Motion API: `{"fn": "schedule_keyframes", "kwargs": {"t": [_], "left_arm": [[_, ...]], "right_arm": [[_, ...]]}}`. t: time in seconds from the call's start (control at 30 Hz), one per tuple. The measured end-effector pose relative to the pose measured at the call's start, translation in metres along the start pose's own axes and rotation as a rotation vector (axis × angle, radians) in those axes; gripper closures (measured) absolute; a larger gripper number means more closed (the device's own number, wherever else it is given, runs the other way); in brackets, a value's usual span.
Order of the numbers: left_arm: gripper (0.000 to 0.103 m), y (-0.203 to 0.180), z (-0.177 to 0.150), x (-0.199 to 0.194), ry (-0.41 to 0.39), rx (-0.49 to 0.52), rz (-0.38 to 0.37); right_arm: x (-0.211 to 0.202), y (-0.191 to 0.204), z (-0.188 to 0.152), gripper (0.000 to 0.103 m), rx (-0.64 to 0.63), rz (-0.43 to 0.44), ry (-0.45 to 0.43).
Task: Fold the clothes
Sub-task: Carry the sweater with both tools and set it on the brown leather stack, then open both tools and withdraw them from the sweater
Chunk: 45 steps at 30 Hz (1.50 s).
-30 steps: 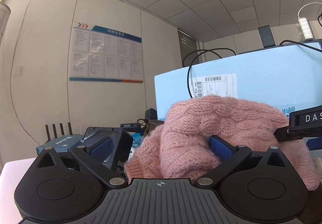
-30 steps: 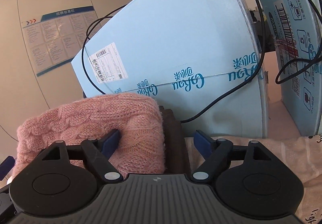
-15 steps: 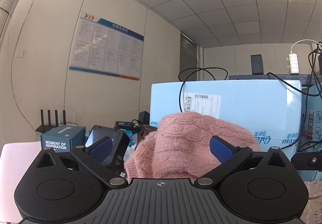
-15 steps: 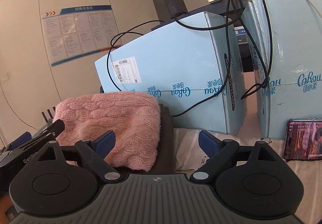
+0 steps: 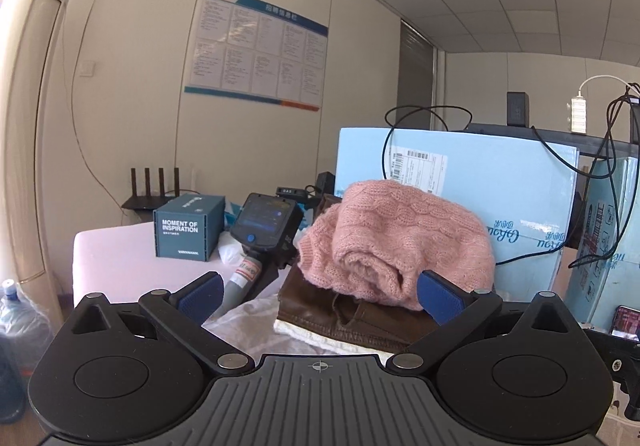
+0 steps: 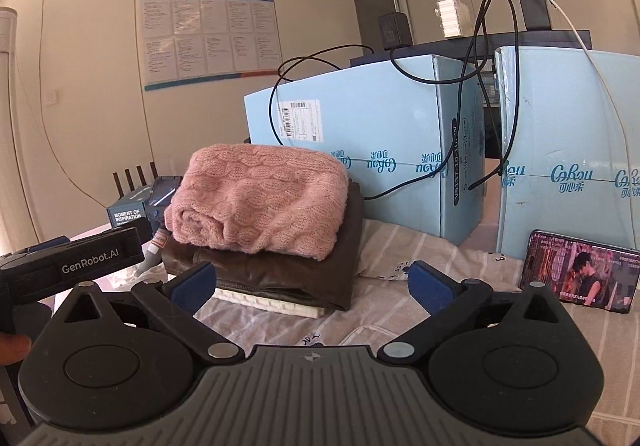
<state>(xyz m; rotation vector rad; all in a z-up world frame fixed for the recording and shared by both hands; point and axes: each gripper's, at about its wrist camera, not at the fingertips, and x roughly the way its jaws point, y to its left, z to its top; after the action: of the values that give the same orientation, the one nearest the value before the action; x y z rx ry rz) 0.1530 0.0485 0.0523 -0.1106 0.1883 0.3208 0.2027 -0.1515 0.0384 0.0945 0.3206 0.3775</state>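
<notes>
A folded pink knit sweater [image 5: 400, 242] [image 6: 260, 197] lies on top of a folded brown leather garment [image 5: 360, 314] [image 6: 288, 270], which rests on a folded white one [image 6: 272, 304]. The pile sits on a striped bed sheet [image 6: 400, 274]. My left gripper [image 5: 320, 294] stands open, a little back from the pile, with nothing between its blue pads. My right gripper [image 6: 312, 282] is also back from the pile, its jaws still opening wide and empty. The left gripper's body [image 6: 68, 266] shows at the left edge of the right wrist view.
Two light blue cartons [image 6: 368, 149] [image 6: 568, 149] with black cables stand behind the pile. A phone [image 6: 578, 272] with a lit screen leans at the right. A teal box [image 5: 188, 232], a spare handheld gripper [image 5: 264, 242] and a router [image 5: 148, 197] lie at the left.
Both grippers have let go of the pink sweater and drawn back from it. The pile now shows whole, farther away, and the right jaws have spread wider.
</notes>
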Motion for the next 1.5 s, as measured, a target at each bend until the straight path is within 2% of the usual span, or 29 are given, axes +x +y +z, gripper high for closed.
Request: {"fn": "schedule_keyframes", "kwargs": {"t": [0.2,0.33,0.43,0.63,0.97,1.5], "left_arm": [[0.0,0.001,0.0,-0.038,-0.013,0.002,0.018],[0.0,-0.001,-0.001,-0.056,-0.028,0.008,0.036],[0.0,-0.004,-0.003,-0.062,-0.023,0.018,0.045],[0.0,-0.007,-0.006,-0.062,-0.008,0.029,0.048],[0.0,-0.002,-0.015,-0.055,0.022,0.031,0.049],[0.0,0.0,-0.017,-0.055,0.028,0.03,0.048]], "right_arm": [[-0.027,-0.004,-0.004,0.0,-0.043,0.089,-0.036],[-0.039,-0.011,0.0,0.0,-0.074,0.111,-0.05],[-0.042,-0.018,0.003,0.0,-0.05,0.121,-0.035],[-0.037,-0.021,-0.001,0.0,-0.013,0.124,0.008],[-0.025,-0.019,-0.009,0.0,-0.026,0.079,0.044],[-0.023,-0.016,-0.013,0.0,-0.053,0.076,0.055]]}}
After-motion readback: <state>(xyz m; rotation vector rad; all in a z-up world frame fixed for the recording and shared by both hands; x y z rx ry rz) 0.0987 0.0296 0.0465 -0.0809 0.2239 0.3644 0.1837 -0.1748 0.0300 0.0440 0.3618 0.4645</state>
